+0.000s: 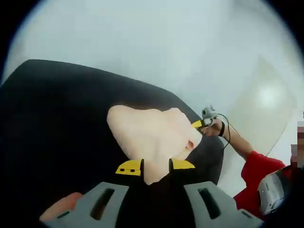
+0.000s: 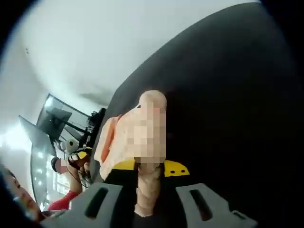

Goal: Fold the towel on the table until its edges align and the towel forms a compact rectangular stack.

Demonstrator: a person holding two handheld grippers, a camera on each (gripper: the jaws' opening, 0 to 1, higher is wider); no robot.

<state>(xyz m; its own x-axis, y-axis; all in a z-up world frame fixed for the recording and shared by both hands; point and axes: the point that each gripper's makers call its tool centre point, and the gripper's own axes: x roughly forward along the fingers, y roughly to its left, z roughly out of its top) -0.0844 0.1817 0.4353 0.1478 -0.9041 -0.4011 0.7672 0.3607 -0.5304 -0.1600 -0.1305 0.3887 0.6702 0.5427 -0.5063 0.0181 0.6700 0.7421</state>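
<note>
Both your tools clamp peach towel [image 1: 152,135]: left tool [image 1: 156,172] and right tool [image 2: 151,170], above black worktop [image 1: 52,123]

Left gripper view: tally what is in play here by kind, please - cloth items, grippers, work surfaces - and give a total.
Towels: 1, the peach towel, bunched on the table.
Grippers: 2, the left gripper shut on the towel's near edge, and the right gripper at its far edge.
Tables: 1, the black table.
Total: 4.
</note>
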